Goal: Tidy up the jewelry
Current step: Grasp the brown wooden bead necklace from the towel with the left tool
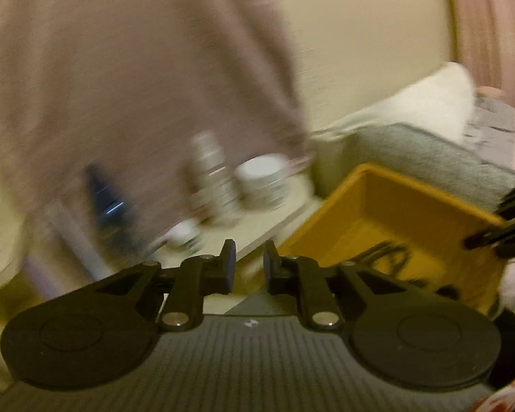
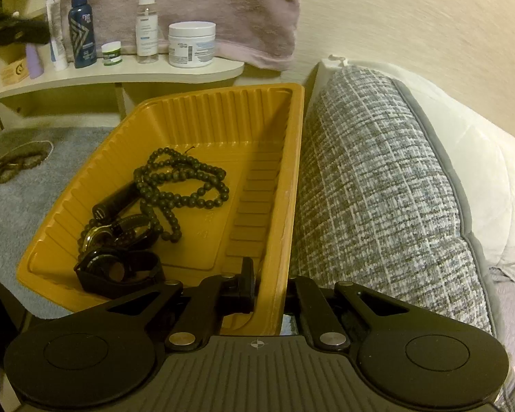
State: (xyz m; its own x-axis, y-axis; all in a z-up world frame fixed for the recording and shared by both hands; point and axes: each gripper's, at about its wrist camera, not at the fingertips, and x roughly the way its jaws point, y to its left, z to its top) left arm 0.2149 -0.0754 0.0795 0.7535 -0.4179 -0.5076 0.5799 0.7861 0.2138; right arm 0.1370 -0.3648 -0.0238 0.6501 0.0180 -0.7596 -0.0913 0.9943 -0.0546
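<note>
The yellow tray [image 2: 195, 120] is being gripped by the right gripper [image 2: 269, 283], whose jaws are closed across the tray's near right wall, one finger inside the tray and the other outside it, against the grey woven cushion [image 2: 377, 189]. Inside the tray, a black beaded necklace [image 2: 185, 178], a dark cylindrical case [image 2: 115, 201] and a cluster of watches and bracelets [image 2: 120, 254] are lying heaped toward the near left corner. A further beaded strand [image 2: 17, 161] is lying on the grey blanket [image 2: 24, 206] to the left of the tray, well apart from it. The left gripper [image 1: 248, 267] is being held in the air with its jaws parted by a small gap and nothing between them; its view is being blurred by motion, so little beyond the tray at its right and a shelf [image 2: 120, 72] of bottles and jars can be made out. The step in hand is judged to be the steadying or repositioning of the tray while the remaining jewelry is being gathered. The next move is likely calling for the left gripper to be brought over the blanket, the jaws to be opened wider around the loose strand, and the strand to be lifted clear and lowered into the tray without the beads being snagged on the ribbed wall.
</note>
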